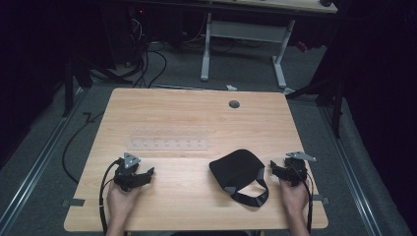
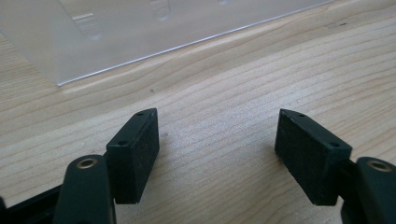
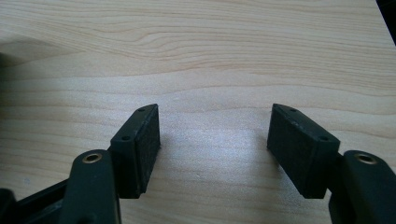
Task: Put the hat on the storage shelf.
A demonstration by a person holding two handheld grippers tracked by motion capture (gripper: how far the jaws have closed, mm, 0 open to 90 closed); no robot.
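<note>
High view, left to right: left gripper (image 1: 139, 175) rests released, nothing between its jaws, just below a clear plastic tray (image 1: 168, 139). Black eye mask (image 1: 235, 168) lies centre-right, strap (image 1: 255, 194) looped toward the table's near edge; judged soft, light, limp, best pinched at a padded edge. Right gripper (image 1: 280, 171) gapes empty beside it. Wooden table (image 1: 187, 108); dim room, cabled grey floor.

The high view is dim and soft: the wooden table (image 1: 196, 128) is the one lit patch, and the room around it falls to near black. Close to the table in both gripper views, the grain is brighter and sharp, with soft shadows under the jaws.
</note>
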